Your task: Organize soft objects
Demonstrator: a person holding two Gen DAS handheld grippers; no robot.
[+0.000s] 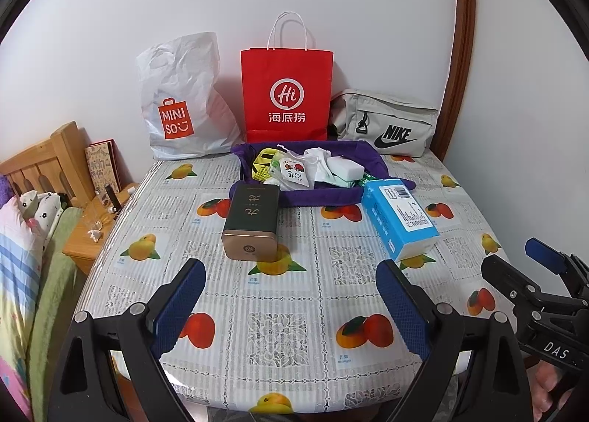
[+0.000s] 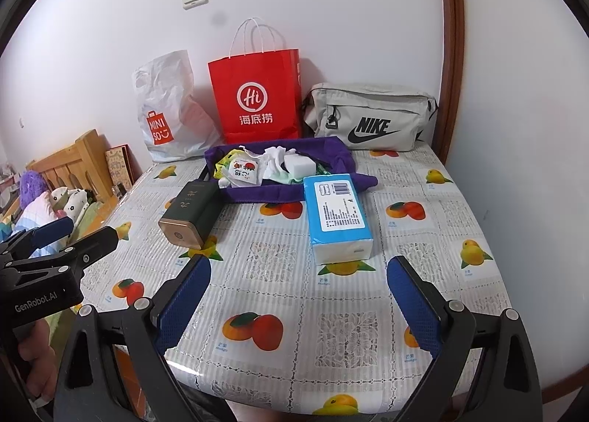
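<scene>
A purple cloth bag (image 1: 324,197) (image 2: 291,193) lies open at the table's far middle, with a white sponge block (image 1: 344,168) (image 2: 300,165), white cloth (image 1: 318,160), a small drawstring pouch (image 1: 292,171) (image 2: 241,171) and a yellow mesh item (image 1: 263,164) on it. A blue tissue pack (image 1: 399,217) (image 2: 337,214) lies in front of it, right of a dark green tin (image 1: 252,223) (image 2: 187,214). My left gripper (image 1: 291,296) is open and empty over the near table. My right gripper (image 2: 300,296) is open and empty, also near the front edge.
A white MINISO plastic bag (image 1: 184,101), a red paper bag (image 1: 287,90) and a grey Nike pouch (image 1: 386,123) stand against the back wall. The fruit-print tablecloth (image 1: 279,330) covers the table. A bed and wooden nightstand (image 1: 84,238) are at the left.
</scene>
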